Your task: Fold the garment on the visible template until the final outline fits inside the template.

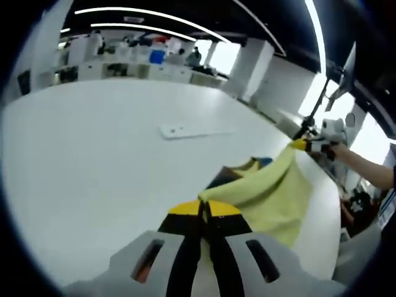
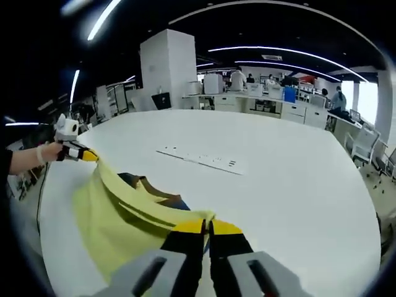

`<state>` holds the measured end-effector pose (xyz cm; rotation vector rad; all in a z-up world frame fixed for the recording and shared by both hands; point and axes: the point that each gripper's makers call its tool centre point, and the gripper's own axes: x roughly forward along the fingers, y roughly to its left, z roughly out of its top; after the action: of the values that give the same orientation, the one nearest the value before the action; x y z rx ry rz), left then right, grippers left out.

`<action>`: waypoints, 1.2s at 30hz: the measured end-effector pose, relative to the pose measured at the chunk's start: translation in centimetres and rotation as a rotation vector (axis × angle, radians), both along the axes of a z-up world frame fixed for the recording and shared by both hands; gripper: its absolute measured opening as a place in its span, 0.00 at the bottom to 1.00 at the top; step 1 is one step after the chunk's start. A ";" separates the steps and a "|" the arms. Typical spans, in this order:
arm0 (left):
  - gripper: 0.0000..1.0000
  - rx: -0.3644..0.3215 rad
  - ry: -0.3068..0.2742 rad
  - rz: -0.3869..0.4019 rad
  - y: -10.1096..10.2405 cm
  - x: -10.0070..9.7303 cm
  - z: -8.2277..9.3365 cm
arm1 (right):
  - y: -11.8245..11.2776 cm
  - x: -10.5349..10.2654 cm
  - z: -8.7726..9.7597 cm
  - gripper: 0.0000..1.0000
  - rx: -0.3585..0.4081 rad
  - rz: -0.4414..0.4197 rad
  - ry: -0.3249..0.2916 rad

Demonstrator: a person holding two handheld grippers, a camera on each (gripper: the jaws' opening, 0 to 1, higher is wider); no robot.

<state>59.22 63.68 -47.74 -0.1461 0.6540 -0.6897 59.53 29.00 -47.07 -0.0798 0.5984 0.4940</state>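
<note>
A pale yellow garment (image 1: 275, 192) hangs stretched between both grippers above the white table (image 1: 93, 154). In the left gripper view my left gripper (image 1: 204, 207) is shut on one edge of the cloth. At the right my right gripper (image 1: 301, 145), held by a hand, pinches the far corner. A dark blue and orange patch (image 1: 226, 176) shows under the yellow fold. In the right gripper view my right gripper (image 2: 207, 226) is shut on the garment (image 2: 117, 216), and the left gripper (image 2: 86, 154) holds the other corner at the left.
A flat white strip (image 1: 185, 130) (image 2: 198, 159) lies on the table beyond the garment. The table's curved edge (image 2: 365, 204) runs on the right, with chairs (image 2: 365, 145) past it. Desks, shelves and a white pillar (image 2: 164, 68) stand far behind.
</note>
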 end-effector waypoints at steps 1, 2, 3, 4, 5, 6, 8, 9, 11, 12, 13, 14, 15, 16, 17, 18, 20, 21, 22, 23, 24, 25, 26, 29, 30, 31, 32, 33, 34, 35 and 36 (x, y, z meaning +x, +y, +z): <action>0.00 0.000 0.000 0.001 0.0 0.0 -0.1 | 0.0 0.0 -0.2 0.00 -0.001 -0.001 0.003; 0.00 -0.002 0.004 0.007 0.0 0.0 -0.3 | 0.1 -0.5 -0.2 0.00 -0.001 -0.001 0.003; 0.00 -0.004 0.004 0.011 -0.1 -0.2 -0.3 | 0.1 -0.5 -0.4 0.00 0.001 -0.003 0.006; 0.00 -0.004 0.005 0.016 0.0 -0.1 -0.5 | 0.0 -0.3 -0.7 0.00 0.003 -0.008 0.009; 0.00 -0.005 0.007 0.020 0.3 0.2 -0.6 | 0.0 -0.3 -0.9 0.00 0.005 -0.010 0.009; 0.00 -0.005 0.005 0.025 0.4 0.2 -0.7 | -0.1 0.2 -1.0 0.00 0.008 -0.012 0.008; 0.00 -0.006 0.003 0.044 0.8 0.3 -1.0 | -0.1 0.5 -1.4 0.00 0.020 -0.021 0.011; 0.00 -0.013 0.003 0.061 1.0 0.4 -1.3 | -0.1 0.6 -1.7 0.00 0.024 -0.026 0.009; 0.00 -0.014 0.006 0.073 1.5 0.8 -1.8 | -0.1 0.5 -2.1 0.00 0.036 -0.043 0.009; 0.00 -0.012 0.005 0.084 1.7 1.0 -2.0 | 0.0 0.5 -2.2 0.00 0.043 -0.049 0.004; 0.00 -0.011 0.001 0.094 1.3 0.4 -2.1 | 0.0 0.5 -2.3 0.00 0.052 -0.055 0.000; 0.00 -0.022 -0.003 0.110 1.2 0.4 -2.0 | 0.1 0.4 -2.3 0.00 0.052 -0.056 -0.003; 0.00 -0.054 -0.023 0.129 1.0 0.7 -1.3 | 0.1 0.4 -2.2 0.00 0.049 -0.065 -0.017; 0.00 -0.050 -0.040 0.128 1.0 0.8 -1.0 | 0.0 0.6 -2.3 0.00 0.051 -0.068 -0.020; 0.00 -0.033 -0.056 0.123 1.2 1.1 -0.9 | -0.1 0.7 -2.3 0.00 0.055 -0.072 -0.024; 0.00 0.000 -0.073 0.116 1.4 1.5 -1.2 | -0.2 1.0 -2.4 0.00 0.072 -0.078 -0.024; 0.00 -0.020 -0.043 0.132 1.3 1.9 -1.9 | -0.3 1.4 -2.9 0.00 0.101 -0.102 -0.010; 0.00 -0.018 -0.041 0.136 1.5 2.6 -2.3 | -0.3 1.5 -3.2 0.00 0.098 -0.104 -0.008; 0.00 -0.014 -0.031 0.145 1.5 2.7 -2.8 | -0.1 1.4 -3.6 0.00 0.093 -0.105 -0.004; 0.00 -0.013 -0.026 0.142 1.1 2.4 -2.9 | -0.1 1.4 -3.9 0.00 0.083 -0.106 0.000; 0.00 -0.003 -0.025 0.145 1.1 2.4 -3.3 | 0.0 1.3 -4.2 0.00 0.078 -0.105 0.004; 0.00 -0.002 -0.013 0.147 1.5 2.9 -3.6 | 0.0 1.3 -4.4 0.00 0.079 -0.109 0.010; 0.00 -0.001 -0.012 0.146 1.6 2.9 -3.8 | 0.0 1.2 -4.4 0.00 0.078 -0.111 0.010; 0.00 0.001 -0.001 0.150 1.8 2.7 -3.8 | 0.0 1.2 -4.8 0.00 0.075 -0.110 0.021; 0.00 0.009 0.001 0.146 1.8 2.7 -3.9 | 0.0 1.2 -5.0 0.00 0.071 -0.108 0.026; 0.00 0.013 0.006 0.144 2.2 3.2 -4.2 | 0.0 1.1 -5.0 0.00 0.071 -0.108 0.029; 0.00 0.013 0.006 0.145 2.4 3.3 -4.3 | 0.0 1.2 -5.2 0.00 0.071 -0.108 0.036; 0.00 0.018 0.007 0.142 2.2 3.1 -4.4 | 0.0 1.1 -5.4 0.00 0.069 -0.108 0.040; 0.00 0.023 0.010 0.140 2.3 3.2 -4.5 | 0.0 1.0 -5.4 0.00 0.069 -0.108 0.043; 0.00 0.027 0.017 0.140 2.3 3.2 -4.8 | 0.0 0.9 -5.6 0.00 0.065 -0.106 0.049; 0.00 0.032 0.018 0.138 2.3 3.1 -4.9 | 0.0 0.9 -5.7 0.00 0.064 -0.106 0.053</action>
<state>62.36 65.98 -52.68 -0.1661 0.6657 -0.5453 60.40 28.99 -52.82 0.0256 0.6345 0.4126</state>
